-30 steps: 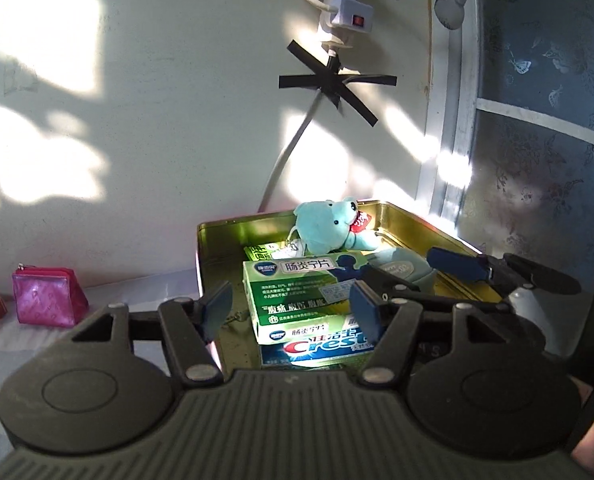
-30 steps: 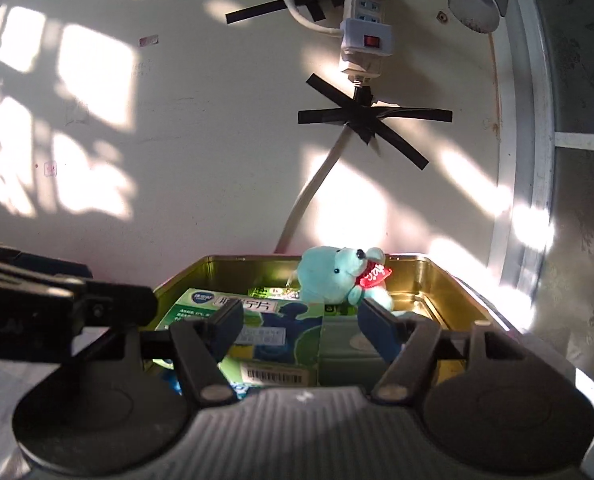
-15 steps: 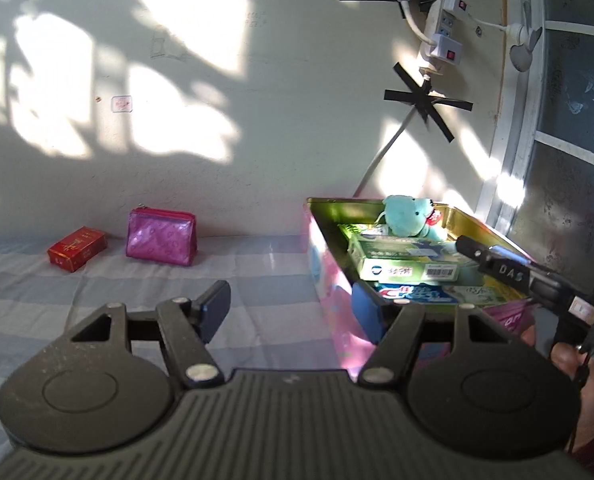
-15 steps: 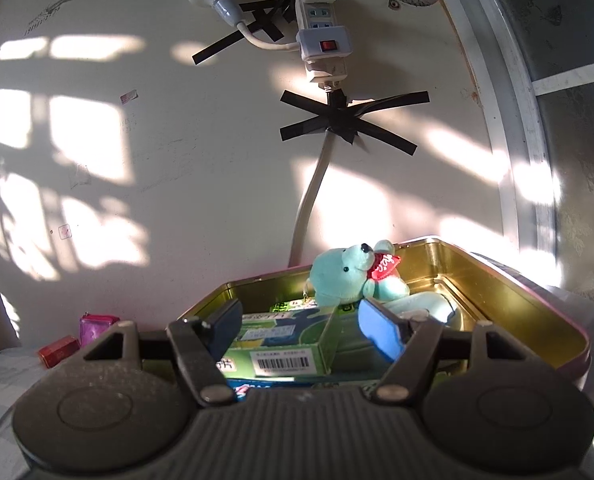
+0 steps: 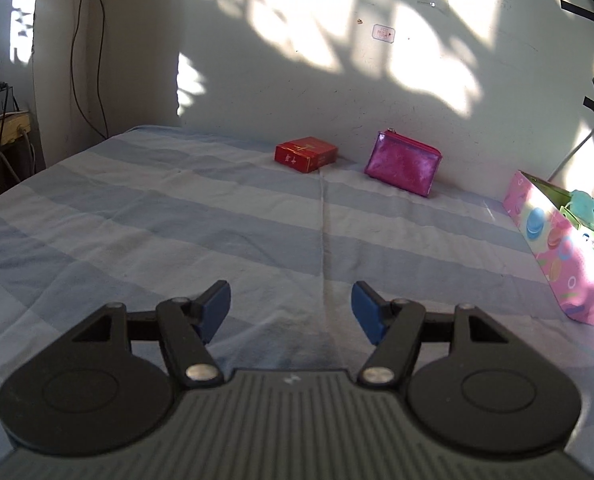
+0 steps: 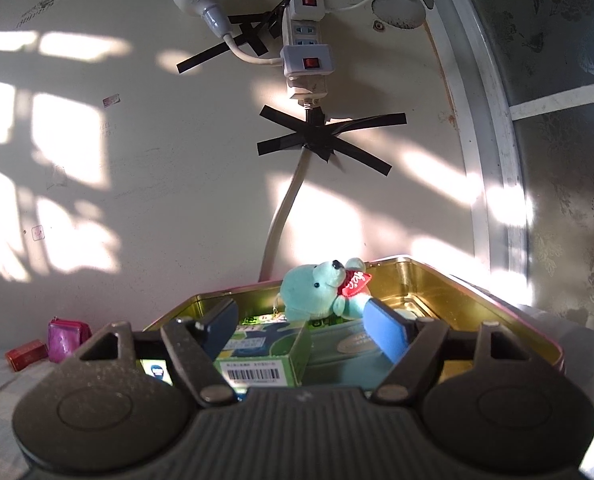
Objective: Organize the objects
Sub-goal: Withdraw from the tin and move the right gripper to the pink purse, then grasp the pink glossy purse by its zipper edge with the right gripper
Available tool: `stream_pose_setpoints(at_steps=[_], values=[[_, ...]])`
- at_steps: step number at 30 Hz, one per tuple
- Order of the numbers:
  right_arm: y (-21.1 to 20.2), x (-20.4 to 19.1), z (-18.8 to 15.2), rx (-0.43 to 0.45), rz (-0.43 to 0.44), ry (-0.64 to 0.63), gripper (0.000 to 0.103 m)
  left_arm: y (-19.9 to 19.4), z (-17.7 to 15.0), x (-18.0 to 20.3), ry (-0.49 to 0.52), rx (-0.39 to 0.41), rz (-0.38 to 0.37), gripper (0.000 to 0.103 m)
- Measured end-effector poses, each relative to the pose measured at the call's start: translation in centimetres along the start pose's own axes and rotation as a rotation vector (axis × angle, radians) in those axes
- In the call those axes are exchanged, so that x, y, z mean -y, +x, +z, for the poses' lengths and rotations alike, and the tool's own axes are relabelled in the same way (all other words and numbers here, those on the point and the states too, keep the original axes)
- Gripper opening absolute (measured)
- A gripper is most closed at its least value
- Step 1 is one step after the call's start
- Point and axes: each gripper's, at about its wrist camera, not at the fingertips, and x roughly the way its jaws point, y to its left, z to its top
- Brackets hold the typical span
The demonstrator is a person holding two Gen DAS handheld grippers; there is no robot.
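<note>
My left gripper (image 5: 291,312) is open and empty above the striped bedsheet (image 5: 177,220). Ahead of it by the wall lie a red box (image 5: 305,154) and a shiny magenta pouch (image 5: 404,163). The pink tin box (image 5: 557,256) stands at the right edge. My right gripper (image 6: 303,330) is open and empty, hovering over the near end of the tin (image 6: 473,292), which holds a teal plush bear (image 6: 317,290), a green medicine box (image 6: 265,356) and a teal tin case (image 6: 349,348). The red box (image 6: 26,354) and pouch (image 6: 67,338) show far left.
The wall stands close behind the tin, with a taped power strip (image 6: 305,60) and cable (image 6: 285,208). A window frame (image 6: 485,160) runs along the right. A wooden stand with cables (image 5: 1,128) is beyond the bed's left edge.
My left gripper has swung left, away from the tin, and now faces the red box and pouch. My right gripper has tilted up a little over the tin. Both stay open.
</note>
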Motion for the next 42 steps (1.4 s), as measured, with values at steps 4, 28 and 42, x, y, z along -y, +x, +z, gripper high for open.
stream_pose_setpoints(at_steps=[4, 28, 42], values=[[-0.2, -1.0, 0.0, -0.006, -0.038, -0.032, 0.072, 0.0, -0.5, -1.3, 0.0, 0.002, 0.0, 0.069], [7.3, -31.2, -2.1, -0.343, 0.431, -0.214, 0.086, 5.3, 1.9, -7.7, -0.162, -0.02, -0.028, 0.07], [20.4, -25.4, -3.8, -0.548, 0.357, 0.225, 0.076, 5.7, 2.1, -7.1, -0.12, -0.031, -0.028, 0.074]])
